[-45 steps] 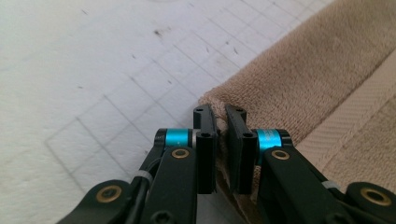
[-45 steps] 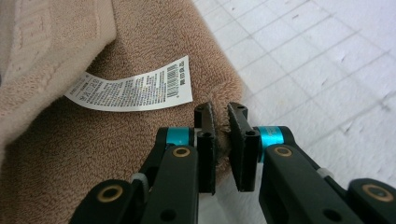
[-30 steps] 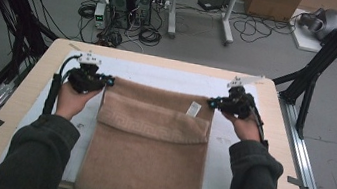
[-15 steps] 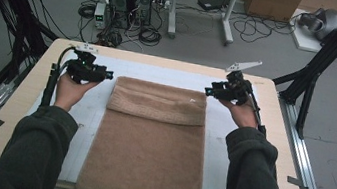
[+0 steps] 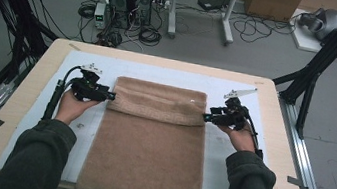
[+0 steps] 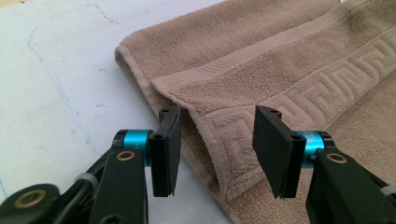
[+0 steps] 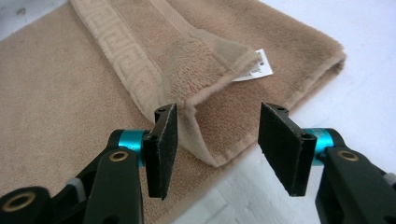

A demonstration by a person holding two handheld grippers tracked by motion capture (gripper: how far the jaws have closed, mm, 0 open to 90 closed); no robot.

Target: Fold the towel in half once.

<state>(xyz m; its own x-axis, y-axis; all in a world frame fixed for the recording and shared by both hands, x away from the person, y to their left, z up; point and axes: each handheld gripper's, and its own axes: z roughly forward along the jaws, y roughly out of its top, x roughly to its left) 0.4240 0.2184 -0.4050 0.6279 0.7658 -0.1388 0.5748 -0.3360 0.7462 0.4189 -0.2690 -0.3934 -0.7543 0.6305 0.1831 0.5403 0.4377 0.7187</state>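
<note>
High view, towel: I see the tan towel (image 5: 148, 147) lying flat on the white mat (image 5: 237, 92) of the wooden table (image 5: 24, 98), its far end folded back toward me so a doubled band runs across the top; its near end reaches the table's near edge.
High view, left gripper: my left gripper (image 5: 108, 95) sits low at the left end of that folded band, tips at the towel's edge.
High view, right gripper: my right gripper (image 5: 207, 116) mirrors it at the right end of the band, tips at the edge.
Left gripper view, jaws: the 2 black pads stand apart, having just been opening; the folded corner of the towel (image 6: 280, 74) lies between them, the left pad close beside the hem, neither pad pressing on it.
Left gripper view, towel: the key-pattern border runs away to the right, and the top layer lies loose on the layer below.
Right gripper view, jaws: also parted after opening just now; the towel's corner (image 7: 93, 84) lies between the pads, near the left one, not gripped.
Right gripper view, label: a small white label (image 7: 254, 66) peeks from under the folded flap.
</note>
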